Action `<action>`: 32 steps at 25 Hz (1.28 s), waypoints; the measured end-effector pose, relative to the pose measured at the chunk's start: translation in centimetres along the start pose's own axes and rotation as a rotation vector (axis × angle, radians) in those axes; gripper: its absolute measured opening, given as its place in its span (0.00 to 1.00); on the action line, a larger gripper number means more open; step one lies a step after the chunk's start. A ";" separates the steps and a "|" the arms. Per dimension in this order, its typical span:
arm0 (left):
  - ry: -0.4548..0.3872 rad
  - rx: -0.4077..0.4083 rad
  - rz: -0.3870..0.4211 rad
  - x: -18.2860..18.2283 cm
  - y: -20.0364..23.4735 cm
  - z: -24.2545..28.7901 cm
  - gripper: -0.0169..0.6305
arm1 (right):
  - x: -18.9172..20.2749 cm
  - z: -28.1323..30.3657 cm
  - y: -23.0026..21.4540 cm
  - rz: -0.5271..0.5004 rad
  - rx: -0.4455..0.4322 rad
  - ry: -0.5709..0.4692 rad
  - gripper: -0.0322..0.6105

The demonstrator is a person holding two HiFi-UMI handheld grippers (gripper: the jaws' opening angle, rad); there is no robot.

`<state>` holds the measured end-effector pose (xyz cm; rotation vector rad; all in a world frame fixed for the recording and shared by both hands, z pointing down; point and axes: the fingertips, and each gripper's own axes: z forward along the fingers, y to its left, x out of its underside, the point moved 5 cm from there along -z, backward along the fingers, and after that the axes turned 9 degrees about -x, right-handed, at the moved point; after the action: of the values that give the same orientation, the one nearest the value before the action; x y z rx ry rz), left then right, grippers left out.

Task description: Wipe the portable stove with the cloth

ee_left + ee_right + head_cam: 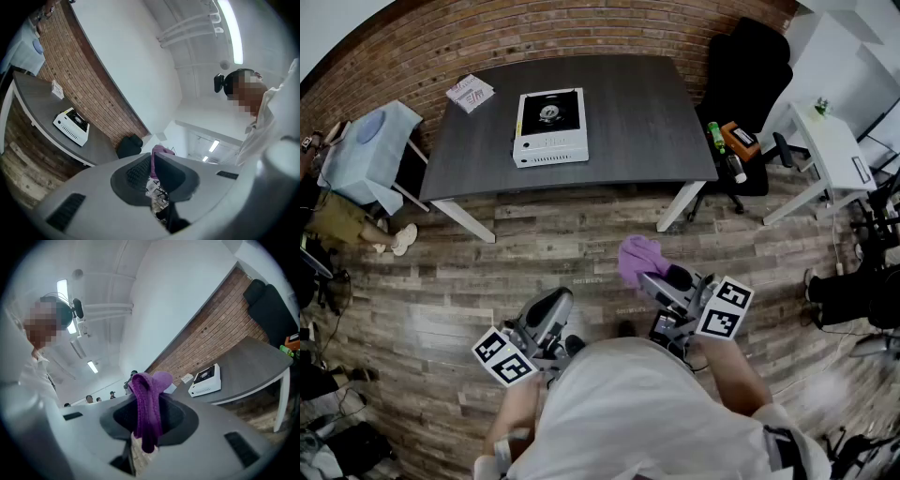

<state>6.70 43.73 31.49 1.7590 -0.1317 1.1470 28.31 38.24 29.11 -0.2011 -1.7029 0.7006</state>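
Cloth (639, 259), soft and light by its look, hangs bunched in the right tongs (656, 278), well apart from the stove (550, 127) on the counter (647, 122); the left tongs (551, 309) are narrow and empty, and a mid-fold hold should serve for wiping.

The left grey hand-held gripper (557, 302) is held low in front of the person's white-shirted torso (647, 412), its jaws closed together with nothing between them. The right grey hand-held gripper (659, 279) sits beside it, apart from it, jaws clamped on a bunched purple cloth (637, 259). Both point forward.
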 end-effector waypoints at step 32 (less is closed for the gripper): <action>0.059 0.040 -0.005 -4.3 6.3 -5.8 0.07 | 2.6 7.2 1.0 -0.005 0.161 -0.028 0.21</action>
<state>-2.74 43.34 32.83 1.7580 -0.0691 1.2045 20.69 37.87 30.07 -0.0739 -1.6635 0.8360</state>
